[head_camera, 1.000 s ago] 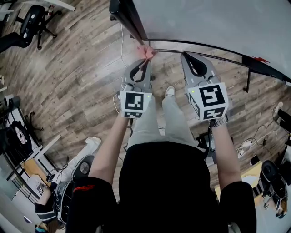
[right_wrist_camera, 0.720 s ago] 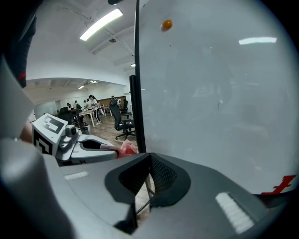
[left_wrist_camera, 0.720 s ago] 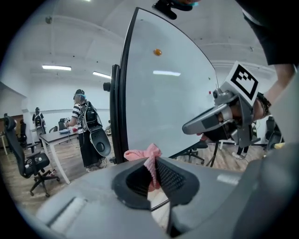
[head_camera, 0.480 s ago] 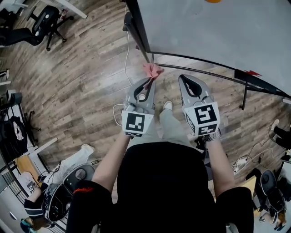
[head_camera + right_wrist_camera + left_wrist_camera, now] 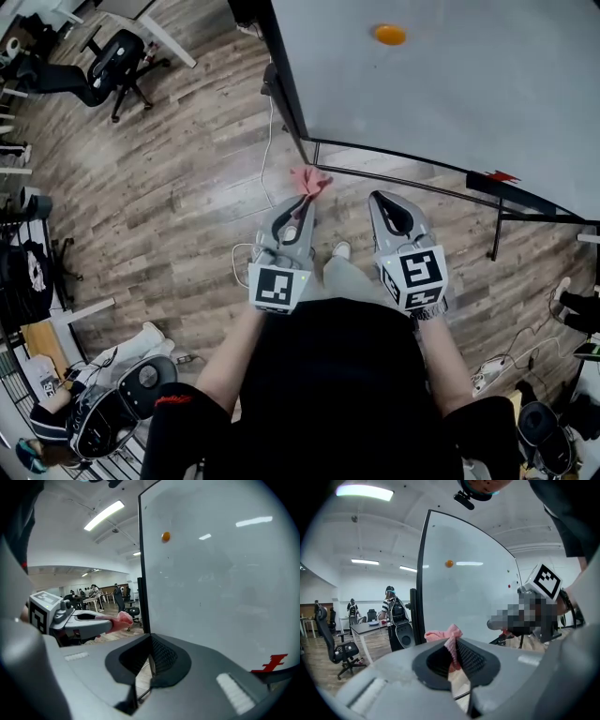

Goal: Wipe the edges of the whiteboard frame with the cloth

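Note:
A large whiteboard [image 5: 441, 84] with a black frame [image 5: 289, 89] stands ahead of me, an orange magnet [image 5: 389, 35] stuck on it. My left gripper [image 5: 305, 195] is shut on a pink cloth [image 5: 310, 180], which sticks out past its tip, a short way below the frame's lower left corner [image 5: 307, 145]. The cloth [image 5: 445, 635] bunches between the jaws in the left gripper view, apart from the frame [image 5: 421, 573]. My right gripper [image 5: 380, 200] is shut with nothing in it, below the bottom rail. In the right gripper view the cloth [image 5: 121, 619] shows at left.
A black tray rail [image 5: 412, 183] and stand legs run under the board. A red magnet [image 5: 502, 175] sits at the board's lower right. Office chairs [image 5: 112, 66] stand at the far left on the wood floor, with cables [image 5: 267, 122] beside the board's left edge. People stand in the background [image 5: 391, 609].
Both grippers have drawn back and down from the board's lower left corner. The pink cloth, earlier at the corner, now hangs clear below it. More of the board shows, including the orange magnet.

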`<control>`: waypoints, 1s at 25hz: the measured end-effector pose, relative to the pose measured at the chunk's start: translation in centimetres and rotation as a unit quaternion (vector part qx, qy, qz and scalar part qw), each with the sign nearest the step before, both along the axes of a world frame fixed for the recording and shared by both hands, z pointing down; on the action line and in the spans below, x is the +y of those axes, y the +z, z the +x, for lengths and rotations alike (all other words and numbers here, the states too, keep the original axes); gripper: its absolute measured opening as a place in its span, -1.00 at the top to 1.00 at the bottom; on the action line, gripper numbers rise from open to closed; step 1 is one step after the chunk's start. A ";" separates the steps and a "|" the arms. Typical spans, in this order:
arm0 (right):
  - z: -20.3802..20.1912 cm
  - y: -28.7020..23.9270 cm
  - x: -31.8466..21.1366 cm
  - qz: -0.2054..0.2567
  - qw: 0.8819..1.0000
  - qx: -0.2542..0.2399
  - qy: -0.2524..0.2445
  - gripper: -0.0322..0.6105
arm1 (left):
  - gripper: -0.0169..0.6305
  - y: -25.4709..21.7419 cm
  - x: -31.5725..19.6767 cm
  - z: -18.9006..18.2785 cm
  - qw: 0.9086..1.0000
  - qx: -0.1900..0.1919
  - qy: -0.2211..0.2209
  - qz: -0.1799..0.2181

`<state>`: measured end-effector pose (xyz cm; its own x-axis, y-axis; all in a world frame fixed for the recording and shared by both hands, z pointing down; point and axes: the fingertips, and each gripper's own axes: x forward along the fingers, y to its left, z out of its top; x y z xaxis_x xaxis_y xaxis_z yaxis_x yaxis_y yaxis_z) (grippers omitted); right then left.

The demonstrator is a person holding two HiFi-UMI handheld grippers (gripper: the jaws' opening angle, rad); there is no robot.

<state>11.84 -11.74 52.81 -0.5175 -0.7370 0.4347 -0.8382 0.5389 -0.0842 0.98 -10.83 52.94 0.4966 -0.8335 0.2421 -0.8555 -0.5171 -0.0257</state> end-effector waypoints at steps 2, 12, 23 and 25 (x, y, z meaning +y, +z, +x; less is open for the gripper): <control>0.5 -1.1 0.3 0.007 1.000 -0.008 0.006 0.89 | 0.90 -1.0 0.4 0.1 1.000 -0.007 -0.004 0.014; 1.4 -7.5 3.0 0.081 0.996 -0.031 0.011 0.89 | 0.90 -8.3 2.6 -0.6 0.997 0.035 -0.032 0.056; 2.3 -14.9 5.0 0.153 0.986 -0.065 0.015 0.89 | 0.90 -13.9 4.8 0.4 0.993 0.045 -0.031 0.105; 2.1 -15.9 5.0 0.165 0.984 -0.068 0.011 0.89 | 0.90 -15.0 4.9 0.4 0.992 0.048 -0.032 0.116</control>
<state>13.97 -6.76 36.92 -0.5359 -0.8387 0.0967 -0.8435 0.5367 -0.0198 1.43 -5.93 37.98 0.4524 -0.8918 -0.0061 -0.8906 -0.4514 -0.0550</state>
